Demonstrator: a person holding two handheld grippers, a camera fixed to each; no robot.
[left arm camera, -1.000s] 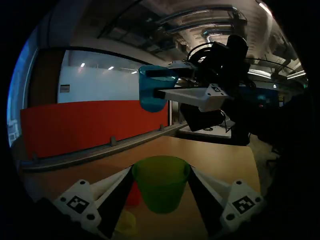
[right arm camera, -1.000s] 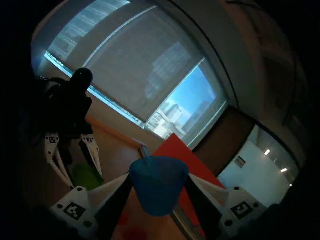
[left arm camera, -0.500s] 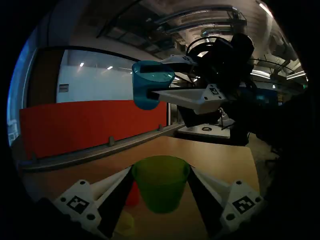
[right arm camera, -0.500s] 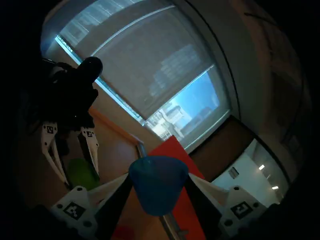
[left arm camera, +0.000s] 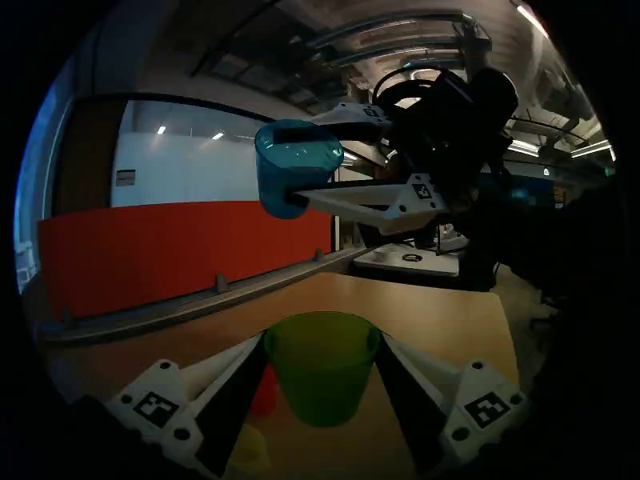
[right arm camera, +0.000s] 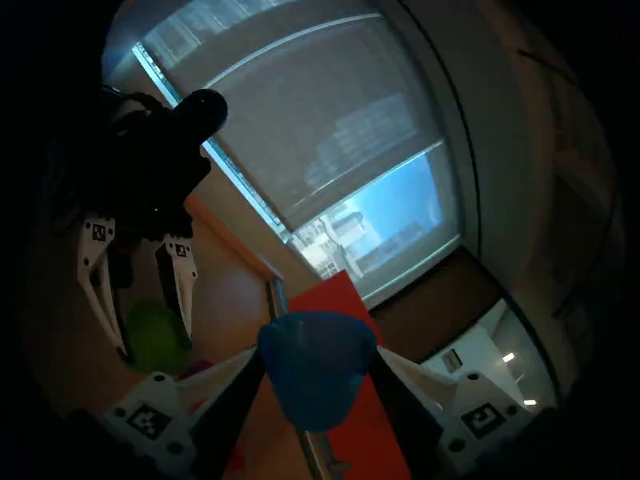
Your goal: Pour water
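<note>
A green cup (left arm camera: pixel 322 366) stands upright between my left gripper's (left arm camera: pixel 322 368) white fingers, both pressing on its sides, just above the wooden table (left arm camera: pixel 432 312). In the same view the right gripper (left arm camera: pixel 298 178) hangs high above, shut on a blue cup (left arm camera: pixel 292 166) that leans over. In the right gripper view the blue cup (right arm camera: pixel 317 378) sits clamped between that gripper's (right arm camera: pixel 317 384) fingers. Lower left there, the left gripper (right arm camera: pixel 148 320) holds the green cup (right arm camera: pixel 158 338). No water can be made out.
A red partition (left arm camera: pixel 176 248) with a metal rail runs along the table's far edge. A red cup (left arm camera: pixel 266 392) and a yellow cup (left arm camera: pixel 250 446) stand on the table by my left fingers. A window with a blind (right arm camera: pixel 336 152) rises behind.
The right gripper with the blue cup has moved left and slightly up in the left gripper view, and its own view has rolled further. The green cup has stayed still.
</note>
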